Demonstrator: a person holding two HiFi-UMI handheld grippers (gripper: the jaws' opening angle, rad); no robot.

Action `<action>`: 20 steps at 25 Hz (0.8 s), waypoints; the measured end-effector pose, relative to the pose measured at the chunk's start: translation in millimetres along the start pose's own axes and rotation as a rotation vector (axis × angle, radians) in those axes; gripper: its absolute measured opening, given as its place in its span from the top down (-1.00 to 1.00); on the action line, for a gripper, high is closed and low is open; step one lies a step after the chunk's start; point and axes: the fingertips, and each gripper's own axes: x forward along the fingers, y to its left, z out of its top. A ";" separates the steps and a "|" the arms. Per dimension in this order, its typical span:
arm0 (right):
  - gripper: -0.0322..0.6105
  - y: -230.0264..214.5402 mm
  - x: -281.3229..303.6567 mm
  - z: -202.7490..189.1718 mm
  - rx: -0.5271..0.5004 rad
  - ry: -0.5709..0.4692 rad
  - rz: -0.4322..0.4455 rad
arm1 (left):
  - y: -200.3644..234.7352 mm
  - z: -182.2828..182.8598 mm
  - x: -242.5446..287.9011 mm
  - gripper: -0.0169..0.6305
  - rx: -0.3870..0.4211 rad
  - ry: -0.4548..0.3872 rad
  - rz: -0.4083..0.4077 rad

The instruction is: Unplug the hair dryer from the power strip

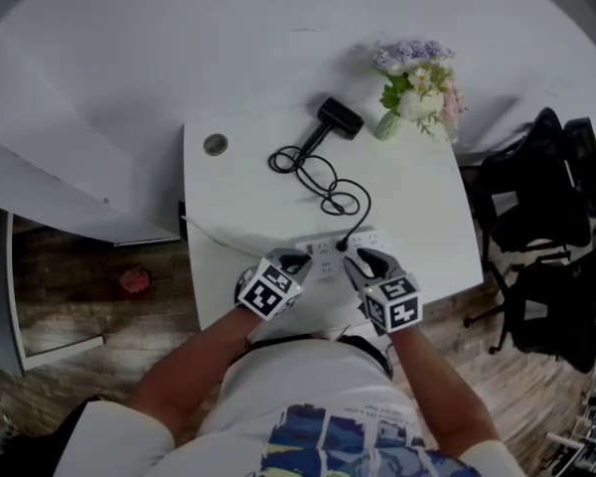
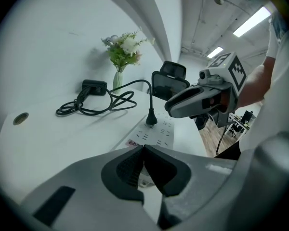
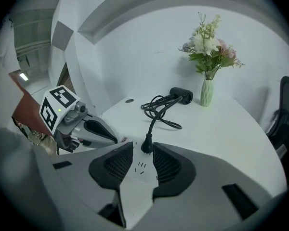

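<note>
A black hair dryer point(image 1: 338, 117) lies at the back of the white table point(image 1: 427, 207), and its coiled cord point(image 1: 323, 177) runs to a black plug point(image 1: 344, 243) standing in a white power strip point(image 1: 323, 251) near the front edge. My right gripper point(image 3: 143, 148) is open, its pads either side of the plug point(image 3: 147, 144) without pressing on it. My left gripper point(image 2: 144, 149) is shut, its pad tips touching, low over the near end of the strip point(image 2: 156, 134). The right gripper point(image 2: 192, 100) hangs beside the plug point(image 2: 151, 119).
A vase of flowers point(image 1: 417, 92) stands at the table's back right corner, and a round cable hole point(image 1: 216, 144) sits at its back left. Black office chairs point(image 1: 546, 207) crowd the right side. The floor to the left is wood, with a small red thing point(image 1: 134, 281) on it.
</note>
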 end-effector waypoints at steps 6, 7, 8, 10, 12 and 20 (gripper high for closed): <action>0.47 -6.4 18.8 7.3 0.022 0.021 -0.002 | 0.5 0.5 0.6 0.92 -0.003 -0.004 -0.022; 0.47 -6.8 21.9 7.4 0.030 0.026 0.001 | 0.4 0.7 0.6 0.92 -0.005 -0.004 -0.027; 0.47 -7.0 25.1 7.2 0.037 0.031 0.003 | 0.4 0.7 0.5 0.92 -0.002 -0.004 -0.030; 0.47 -7.2 31.2 6.6 0.048 0.040 0.004 | 0.4 0.3 0.1 0.93 0.010 -0.004 -0.033; 0.47 -7.9 36.2 7.0 0.058 0.043 0.003 | 0.5 -0.1 0.0 0.93 0.020 -0.004 -0.033; 0.60 -11.0 45.9 6.9 0.097 0.043 -0.011 | 1.4 -0.9 -0.2 0.93 0.017 -0.010 -0.042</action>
